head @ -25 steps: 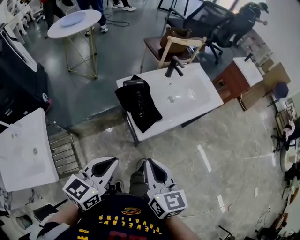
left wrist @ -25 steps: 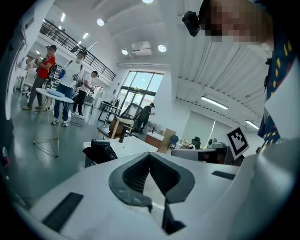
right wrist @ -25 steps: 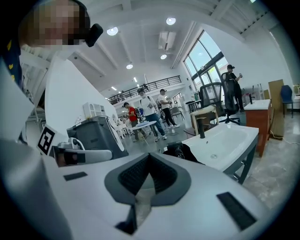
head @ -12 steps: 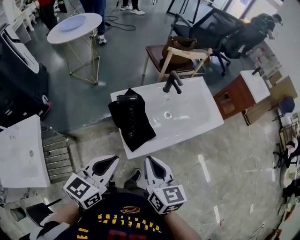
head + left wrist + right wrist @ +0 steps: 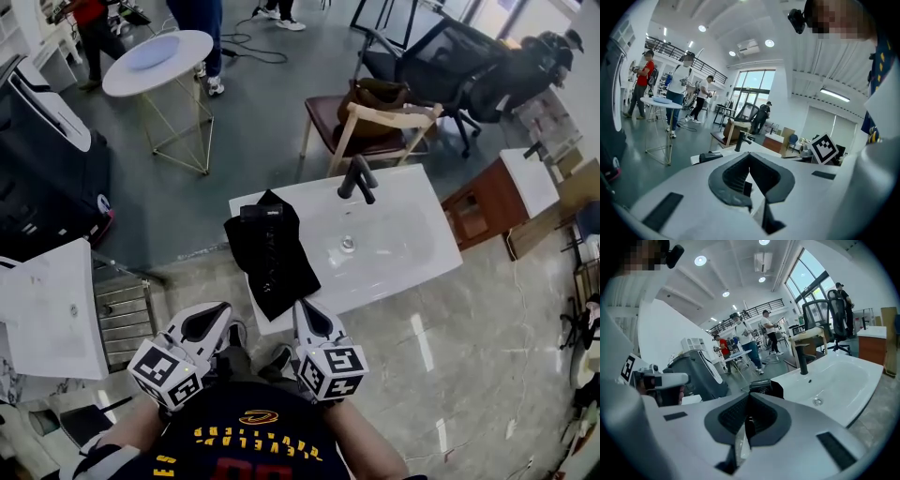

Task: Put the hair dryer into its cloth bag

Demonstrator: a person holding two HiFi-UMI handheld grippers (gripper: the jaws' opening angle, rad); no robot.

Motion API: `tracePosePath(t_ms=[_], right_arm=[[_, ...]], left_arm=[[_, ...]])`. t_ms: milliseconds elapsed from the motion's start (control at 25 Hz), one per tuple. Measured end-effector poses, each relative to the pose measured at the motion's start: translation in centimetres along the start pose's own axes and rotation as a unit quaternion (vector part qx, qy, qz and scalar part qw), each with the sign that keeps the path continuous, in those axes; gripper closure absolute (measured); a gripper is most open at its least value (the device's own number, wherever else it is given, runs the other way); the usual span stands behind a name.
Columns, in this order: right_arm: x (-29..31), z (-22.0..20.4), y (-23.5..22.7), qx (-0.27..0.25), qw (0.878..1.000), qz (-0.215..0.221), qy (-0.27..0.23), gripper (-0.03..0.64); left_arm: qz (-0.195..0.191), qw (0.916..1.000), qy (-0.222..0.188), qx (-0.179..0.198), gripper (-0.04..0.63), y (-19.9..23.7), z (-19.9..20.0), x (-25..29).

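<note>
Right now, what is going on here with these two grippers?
A person holds a two-jaw gripper in each hand, in front of a white washbasin. The left gripper and the right gripper are both shut and empty, touching nothing. The black cloth bag lies on the basin's left end with the hair dryer at its far end; whether the dryer is partly inside, I cannot tell.

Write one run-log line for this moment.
left gripper shut, empty | right gripper shut, empty | black hair dryer and black cloth bag on white sink, untouched
</note>
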State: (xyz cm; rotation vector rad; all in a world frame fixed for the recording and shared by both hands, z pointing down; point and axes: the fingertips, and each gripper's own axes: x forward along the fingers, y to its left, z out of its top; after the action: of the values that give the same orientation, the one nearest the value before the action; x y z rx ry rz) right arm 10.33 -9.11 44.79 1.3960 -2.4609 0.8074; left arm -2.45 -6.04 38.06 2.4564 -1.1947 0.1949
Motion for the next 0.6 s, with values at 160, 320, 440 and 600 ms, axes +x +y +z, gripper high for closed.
tracePosePath(t_ms=[160, 320, 440, 600], right_arm=[[3.1, 0.0, -1.2, -0.002, 1.0, -0.017, 0.017, 0.609], [6.0, -0.9, -1.6, 0.0, 0.999, -0.025, 0.045, 0.609], [8.3, -2.0, -2.0, 0.007, 0.997, -0.03, 0.074, 0.607], [11.5, -2.8, -3.1, -0.004, 0.994, -0.039, 0.105, 0.589]], left_arm=[[-0.004, 0.9999, 0.011, 0.002, 0.591, 2.4, 0.5, 1.3], [-0.018, 0.9996, 0.022, 0.004, 0.592, 4.5, 0.9, 2.5], [-0.024, 0.9993, 0.03, 0.0, 0.591, 6.2, 1.1, 3.3], [-0.03, 0.9986, 0.043, -0.008, 0.591, 8.0, 0.8, 4.2]])
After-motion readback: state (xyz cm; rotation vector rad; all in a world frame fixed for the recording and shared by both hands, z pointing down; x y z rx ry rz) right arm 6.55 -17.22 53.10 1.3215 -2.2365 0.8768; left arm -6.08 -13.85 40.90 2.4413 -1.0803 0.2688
